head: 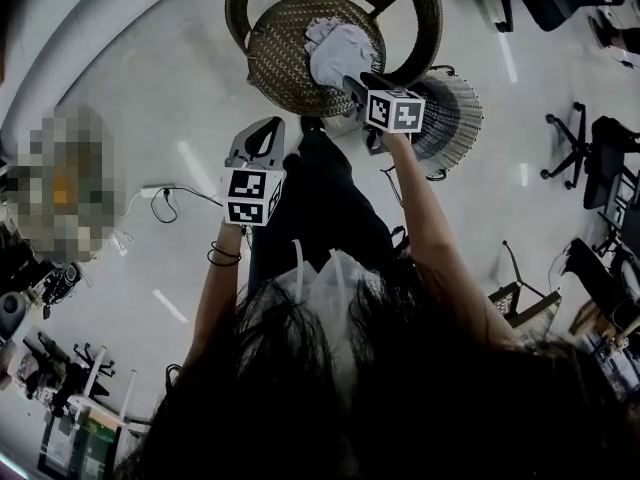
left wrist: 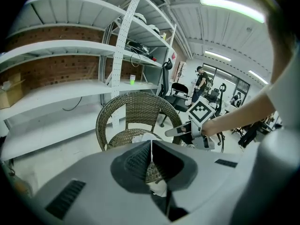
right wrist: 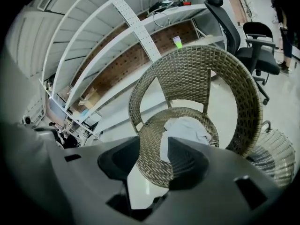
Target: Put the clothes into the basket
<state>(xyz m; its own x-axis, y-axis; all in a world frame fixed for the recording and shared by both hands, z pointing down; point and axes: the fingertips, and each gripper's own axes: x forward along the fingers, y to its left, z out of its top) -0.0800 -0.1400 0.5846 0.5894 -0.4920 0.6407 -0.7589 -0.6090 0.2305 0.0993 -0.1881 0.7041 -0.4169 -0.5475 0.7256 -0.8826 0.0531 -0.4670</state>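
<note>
In the head view, we hold the right gripper point(head: 352, 83) out ahead of us, its tips just short of the pale clothes point(head: 335, 48) heaped on the seat of the wicker chair point(head: 272, 53). The basket point(head: 460, 118) stands on the floor just to that gripper's right, close beside the chair, so we judge that a lifted garment will need only a short swing across. The left gripper point(head: 268, 130) hangs further back and to the left, well apart from the clothes. It looks to us like the spare hand while the right one makes the pick.

In the left gripper view, our jaws are pressed together with nothing between them. The chair stands ahead of them, and a bit of the clothes point(left wrist: 143, 137) shows just above the jaw tips. Ahead and to the right, the other gripper reaches in over the seat.

In the right gripper view, the jaws stand apart and empty. The chair seat and the near edge of the clothes point(right wrist: 185, 128) show through the gap, so nothing is gripped yet. The pile lies just ahead of the jaws and slightly right of centre. We read that spread as readiness to close on a fold of cloth. The basket's rim point(right wrist: 276, 158) sits low to the right, empty as far as we can see.
</note>
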